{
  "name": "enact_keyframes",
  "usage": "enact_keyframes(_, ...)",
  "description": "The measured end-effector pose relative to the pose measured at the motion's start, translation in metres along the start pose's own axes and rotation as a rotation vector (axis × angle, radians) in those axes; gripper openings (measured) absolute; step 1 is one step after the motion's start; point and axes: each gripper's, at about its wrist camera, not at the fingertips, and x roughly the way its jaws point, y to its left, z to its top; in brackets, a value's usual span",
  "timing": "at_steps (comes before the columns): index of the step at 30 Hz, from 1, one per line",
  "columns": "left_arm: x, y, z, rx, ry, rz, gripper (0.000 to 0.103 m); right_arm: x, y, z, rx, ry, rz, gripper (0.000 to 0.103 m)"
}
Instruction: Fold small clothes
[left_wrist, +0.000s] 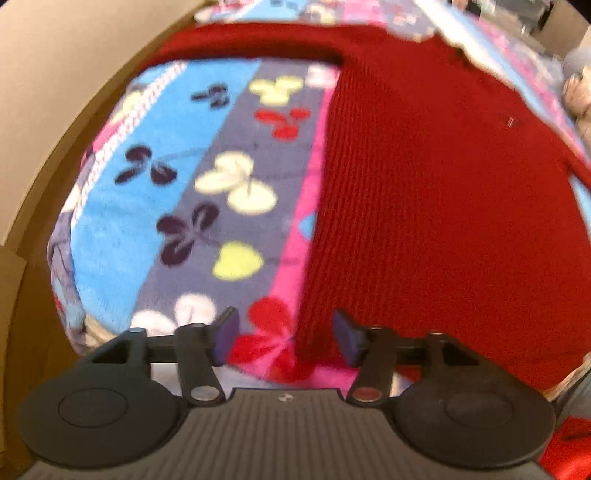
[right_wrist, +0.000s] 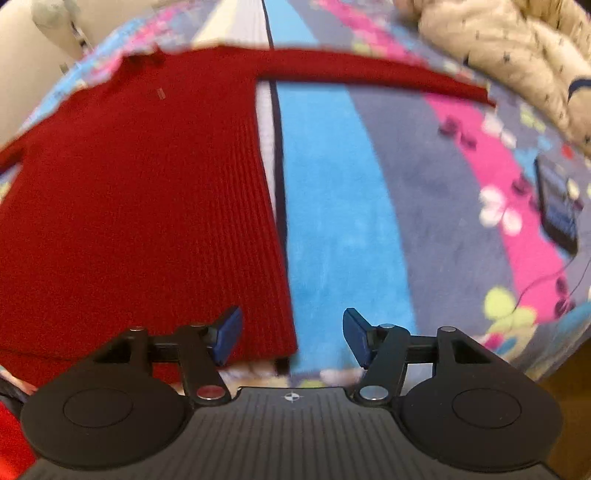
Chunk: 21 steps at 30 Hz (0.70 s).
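A red ribbed sweater (left_wrist: 424, 192) lies spread flat on a bed covered by a bright fleece blanket (left_wrist: 147, 206) with blue, grey and pink stripes and butterfly-like shapes.

In the left wrist view, one sleeve runs leftward along the far side, and the body fills the right half. The left gripper (left_wrist: 286, 338) hovers over the sweater's near left corner; its jaws stand apart, released, with nothing pinched. The sweater's left edge passes between them, the left jaw over the blanket and the right jaw over the red knit. A wooden bed frame (left_wrist: 40, 177) curves along the far left.

In the right wrist view, the sweater (right_wrist: 140, 192) fills the left half, its other sleeve stretching rightward on the far side. The right gripper (right_wrist: 291, 338) hangs above the near right corner, jaws likewise parted and empty: left jaw over the knit, right jaw over the blue stripe (right_wrist: 332, 221). A cream quilted garment (right_wrist: 517, 55) lies far right, and a dark phone (right_wrist: 557, 206) rests at the right.
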Motion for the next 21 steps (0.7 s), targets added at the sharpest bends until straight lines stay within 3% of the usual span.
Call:
enact_keyframes(3, -0.008, -0.007, 0.008, -0.034, -0.069, -0.002, 0.088, -0.013, 0.013, 0.007, -0.03, -0.072, 0.055, 0.062)
enact_keyframes(5, -0.008, -0.018, 0.01, -0.042, -0.106, 0.057, 0.092, -0.01, 0.034, 0.01, -0.088, -0.097, 0.063, 0.064)
enact_keyframes(7, 0.003, -0.027, 0.007, -0.046, -0.095, 0.092, 0.094, 0.003, 0.055, 0.008, -0.143, -0.087, 0.048, 0.066)
enact_keyframes(10, 0.034, -0.041, -0.011, 0.031, 0.001, 0.145, 0.095, 0.037, 0.076, -0.008, -0.202, -0.015, 0.017, 0.067)
enact_keyframes(12, 0.04, -0.044, -0.024, 0.058, -0.034, 0.199, 0.103, 0.061, 0.081, -0.025, -0.222, 0.082, -0.041, 0.067)
enact_keyframes(13, 0.038, -0.042, -0.025, 0.051, -0.04, 0.208, 0.103, 0.062, 0.078, -0.031, -0.201, 0.047, -0.045, 0.07)
enact_keyframes(16, 0.026, -0.036, -0.024, 0.037, -0.018, 0.198, 0.102, 0.051, 0.07, -0.032, -0.181, 0.07, -0.031, 0.072)
enact_keyframes(18, 0.006, -0.037, -0.027, 0.067, -0.066, 0.208, 0.102, 0.034, 0.064, -0.027, -0.15, 0.073, -0.013, 0.072)
enact_keyframes(21, -0.038, -0.038, -0.03, 0.025, -0.147, 0.245, 0.102, -0.019, 0.064, -0.017, -0.154, -0.076, 0.028, 0.072)
